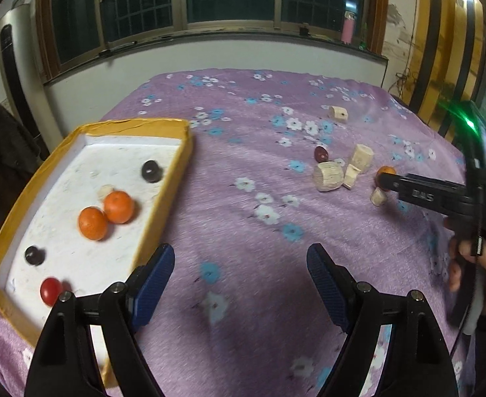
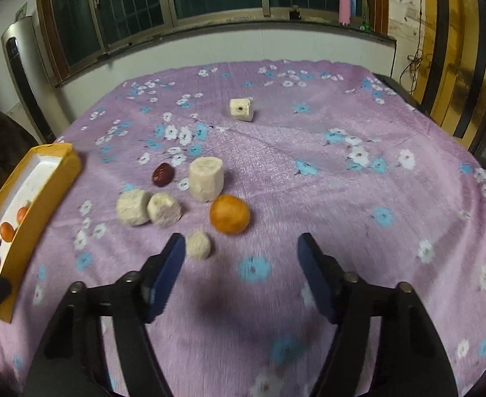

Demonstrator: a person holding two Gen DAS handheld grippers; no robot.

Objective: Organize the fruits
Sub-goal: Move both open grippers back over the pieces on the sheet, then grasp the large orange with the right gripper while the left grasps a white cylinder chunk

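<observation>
A yellow tray [image 1: 163, 205] with a white lining holds two oranges [image 1: 118, 206], two dark fruits [image 1: 151, 171] and a red cherry tomato [image 1: 50, 290]. My left gripper [image 1: 241, 264] hangs open and empty over the purple cloth beside the tray's right wall. On the cloth lie an orange [image 2: 229, 214], a dark red date [image 2: 163, 174] and several pale peeled pieces [image 2: 206, 180]. My right gripper [image 2: 241, 248] is open just short of the orange, a small pale piece [image 2: 198, 244] by its left finger. Nothing sits between its fingers. One pale piece [image 2: 241, 109] lies apart, farther back.
The flowered purple cloth [image 2: 342, 182] covers the whole table, which ends at a white wall under a window. A pink bottle [image 2: 344, 8] stands on the sill. A tall silver unit [image 2: 21, 72] and a dark draped chair [image 1: 1, 145] are at the left.
</observation>
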